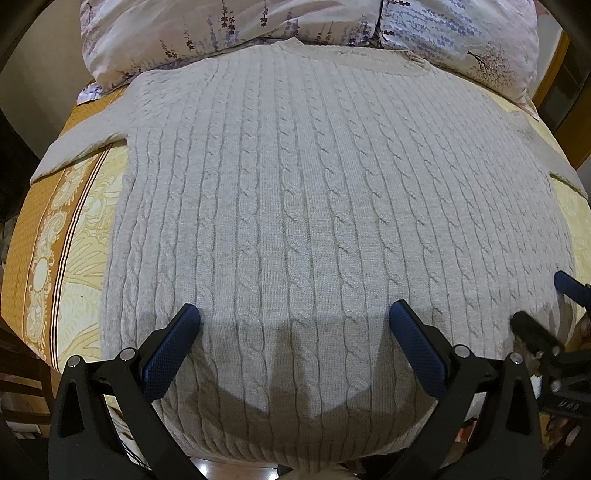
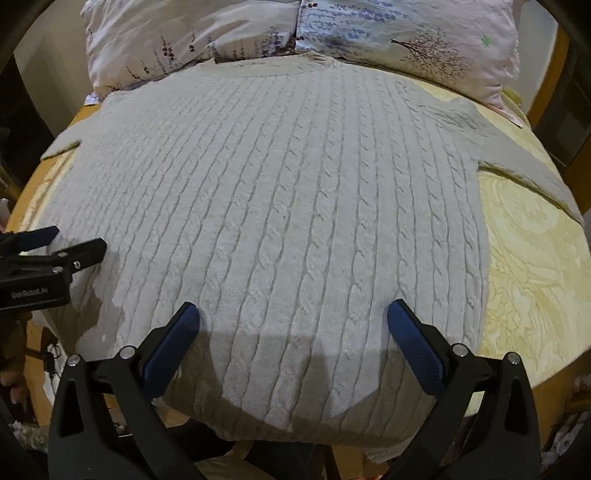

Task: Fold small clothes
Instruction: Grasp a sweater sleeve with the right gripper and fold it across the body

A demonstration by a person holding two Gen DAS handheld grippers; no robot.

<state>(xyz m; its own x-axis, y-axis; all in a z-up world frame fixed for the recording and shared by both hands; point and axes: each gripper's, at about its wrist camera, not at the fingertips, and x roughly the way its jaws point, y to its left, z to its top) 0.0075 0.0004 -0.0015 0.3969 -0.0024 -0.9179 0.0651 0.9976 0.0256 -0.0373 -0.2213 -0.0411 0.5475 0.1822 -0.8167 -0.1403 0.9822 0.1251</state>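
Black gripper arms with blue textured pads fill the bottom of both wrist views. Seen from its own camera, the left gripper (image 1: 294, 312) has its jaws spread wide, with nothing between the pads, and it hovers over the lower part of a pale grey cable-knit sweater (image 1: 306, 206). The right gripper (image 2: 293, 312) is likewise spread wide with nothing held, poised over the same sweater's hem area. Each gripper casts a dark shadow on the knit just beneath its fingers.

The sweater lies flat and face up on a bed covered by a yellow and orange patterned bedspread (image 1: 70, 236). Its neckline (image 1: 332, 50) points away from the cameras, touching the pillows, and its hem hangs near the closest edge of the bed. One sleeve (image 1: 77, 144) stretches out to the left, and the other sleeve (image 2: 528, 173) angles out to the right over the bedspread.

Two white pillows printed with purple flowers (image 2: 192, 33) lean side by side at the head of the bed. In the left view, the right gripper shows at the right edge; in the right view, the left gripper shows at the left edge, above the sweater's side.
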